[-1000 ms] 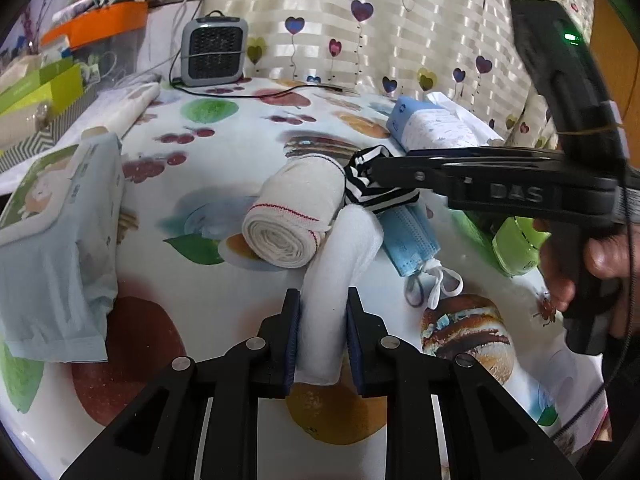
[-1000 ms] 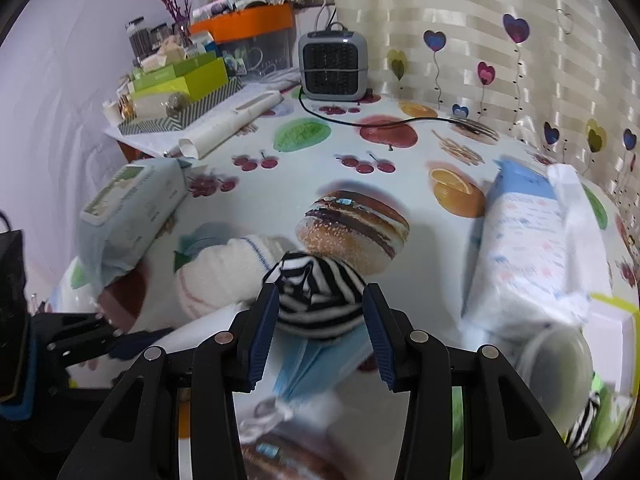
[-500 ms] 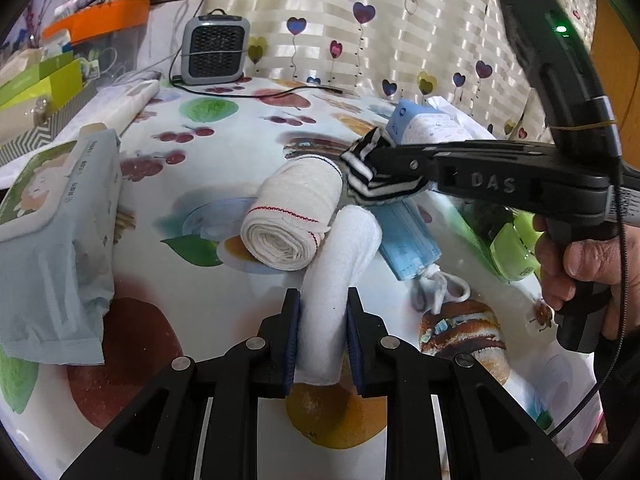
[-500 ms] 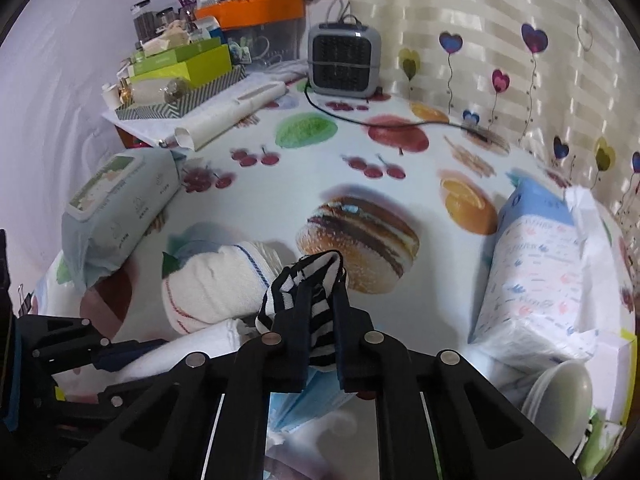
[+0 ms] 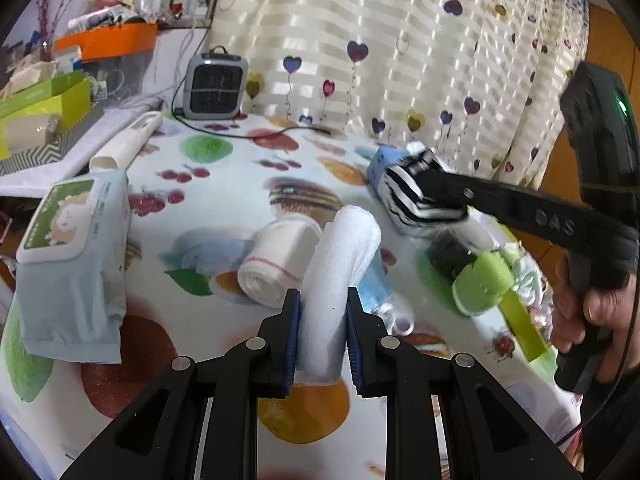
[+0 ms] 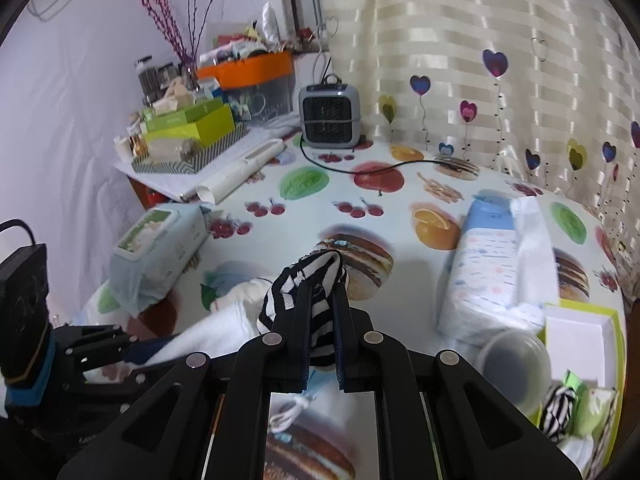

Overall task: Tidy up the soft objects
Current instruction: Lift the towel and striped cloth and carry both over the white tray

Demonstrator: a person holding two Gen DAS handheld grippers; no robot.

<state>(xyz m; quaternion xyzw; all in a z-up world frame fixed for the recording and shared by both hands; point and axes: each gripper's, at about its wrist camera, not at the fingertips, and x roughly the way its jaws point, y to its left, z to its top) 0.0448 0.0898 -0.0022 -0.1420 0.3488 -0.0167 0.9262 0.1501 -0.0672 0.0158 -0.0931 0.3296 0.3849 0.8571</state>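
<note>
My left gripper [image 5: 320, 312] is shut on a rolled white towel [image 5: 340, 256] and holds it raised off the fruit-print table; the towel also shows in the right wrist view [image 6: 204, 332]. My right gripper [image 6: 320, 300] is shut on a black-and-white striped sock [image 6: 308, 280] and holds it in the air; it shows in the left wrist view [image 5: 412, 196] to the right of the towel. A white cloth roll with a red line [image 5: 276, 264] and a blue face mask [image 5: 376, 284] lie on the table below.
A wet-wipes pack [image 5: 72, 256] lies at the left. A blue-and-white tissue pack [image 6: 488, 264], a clear cup [image 6: 516, 364] and a green tray [image 6: 580, 332] holding another striped sock [image 6: 560, 404] are at the right. A grey heater [image 6: 330, 116] with its cord and stacked boxes [image 6: 188, 128] stand at the back.
The right gripper closed on the striped sock and lifted it up and to the right. The left gripper raised the white towel off the table.
</note>
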